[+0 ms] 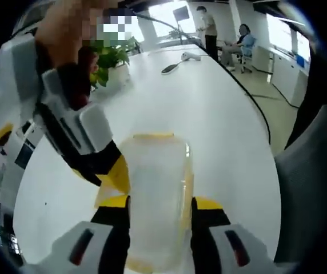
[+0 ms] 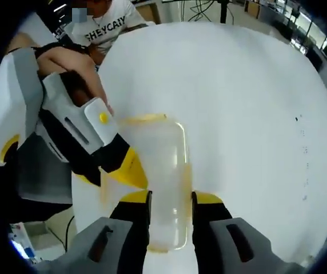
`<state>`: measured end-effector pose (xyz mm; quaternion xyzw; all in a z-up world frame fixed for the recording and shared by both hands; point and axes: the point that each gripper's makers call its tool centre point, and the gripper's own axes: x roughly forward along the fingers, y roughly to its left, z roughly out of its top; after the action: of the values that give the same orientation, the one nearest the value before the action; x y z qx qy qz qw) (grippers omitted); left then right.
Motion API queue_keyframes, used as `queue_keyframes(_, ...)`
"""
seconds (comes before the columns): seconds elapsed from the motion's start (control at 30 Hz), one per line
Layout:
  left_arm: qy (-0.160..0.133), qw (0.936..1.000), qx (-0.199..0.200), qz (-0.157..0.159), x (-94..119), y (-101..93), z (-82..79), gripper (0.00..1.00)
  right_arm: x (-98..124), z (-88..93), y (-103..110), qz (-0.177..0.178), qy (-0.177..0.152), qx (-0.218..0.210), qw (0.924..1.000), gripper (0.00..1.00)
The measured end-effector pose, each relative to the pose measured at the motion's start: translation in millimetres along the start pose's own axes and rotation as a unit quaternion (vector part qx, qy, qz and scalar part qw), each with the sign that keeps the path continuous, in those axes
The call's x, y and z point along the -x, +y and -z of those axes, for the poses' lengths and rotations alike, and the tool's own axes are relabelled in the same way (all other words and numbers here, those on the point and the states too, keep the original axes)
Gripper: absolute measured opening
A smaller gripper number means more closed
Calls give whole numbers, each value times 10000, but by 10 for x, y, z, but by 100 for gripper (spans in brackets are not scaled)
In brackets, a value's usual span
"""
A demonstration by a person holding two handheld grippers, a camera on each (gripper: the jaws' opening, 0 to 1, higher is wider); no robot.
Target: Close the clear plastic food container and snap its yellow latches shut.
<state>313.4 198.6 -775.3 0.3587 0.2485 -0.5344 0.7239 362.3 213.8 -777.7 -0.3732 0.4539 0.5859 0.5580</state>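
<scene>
The clear plastic food container [image 1: 158,188] lies on the white table [image 1: 215,120], lid on, with yellow latches showing at its far end and along its right side. My left gripper [image 1: 160,203] has its yellow-tipped jaws pressed against the container's two long sides. In the left gripper view the right gripper [image 1: 115,174] reaches in from the upper left, its yellow fingertip against the container's left side. My right gripper [image 2: 170,200] likewise clamps the container [image 2: 158,165] by its long sides. There the left gripper [image 2: 131,169], held by a hand, touches its left edge.
A potted plant [image 1: 113,60] and two small devices [image 1: 170,68] stand farther along the table. People [image 1: 209,28] are at the far end. A grey chair back [image 1: 309,188] is on the right. A person in a white shirt [image 2: 109,25] sits beyond the table [image 2: 243,103].
</scene>
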Motion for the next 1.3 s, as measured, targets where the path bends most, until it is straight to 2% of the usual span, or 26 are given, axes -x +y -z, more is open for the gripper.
queue_keyframes(0.07, -56, 9999, 131, 74, 2, 4, -5, 37, 10, -3, -1, 92, -131, 21, 9999, 25)
queue_keyframes(0.13, -176, 9978, 623, 166, 9, 5, -38, 37, 23, -5, -3, 252, -315, -5, 9992, 25)
queue_keyframes(0.23, -154, 9986, 481, 168, 14, 12, -25, 37, 35, 0, 3, 478, -546, -19, 9974, 25)
queue_keyframes(0.37, -180, 9985, 504, 144, 18, 10, -23, 37, 55, -3, 25, 773, -741, 22, 9942, 24)
queue_keyframes(0.47, -169, 9984, 508, 156, 12, 7, -24, 37, 35, -15, 100, 819, -820, -26, 9933, 18)
queue_keyframes(0.57, -183, 9983, 530, 159, 13, 10, -20, 37, 52, -24, 74, 1071, -918, 150, 9899, 16)
queue_keyframes(0.6, -195, 9984, 512, 153, 10, 9, -27, 37, 50, -60, 34, 1201, -1089, 257, 9864, 14)
queue_keyframes(0.67, -215, 9982, 540, 155, 15, 7, -30, 37, 51, -50, 36, 1137, -1253, -140, 9855, 13)
queue_keyframes(0.77, -334, 9951, 907, 218, 23, 23, -50, 37, 60, -32, 23, 1041, -1371, -446, 9841, 14)
queue_keyframes(0.83, -345, 9948, 931, 233, 27, 26, -46, 37, 54, -14, 35, 879, -1491, -710, 9824, 16)
queue_keyframes(0.97, -344, 9945, 963, 216, 25, 15, -51, 37, 71, 21, 36, 797, -1732, -718, 9790, 18)
queue_keyframes(1.03, -362, 9942, 998, 189, 25, 15, -52, 38, 75, 11, 20, 840, -1938, -880, 9735, 17)
queue_keyframes(1.07, -374, 9939, 1023, 181, 25, 15, -54, 38, 71, 13, 7, 908, -1951, -807, 9732, 15)
queue_keyframes(1.17, -389, 9936, 1043, 178, 23, 15, -54, 38, 109, 23, -123, 1422, -2208, -1202, 9574, 1)
queue_keyframes(1.2, -392, 9937, 1036, 187, 23, 13, -55, 38, 136, 46, -159, 1484, -2268, -1466, 9513, 0)
queue_keyframes(1.27, -410, 9927, 1113, 214, 29, 19, -61, 38, 146, 76, -150, 1235, -2355, -2332, 9354, 0)
queue_keyframes(1.3, -445, 9900, 1315, 242, 33, 19, -69, 38, 166, 76, -135, 1089, -2419, -2799, 9226, 0)
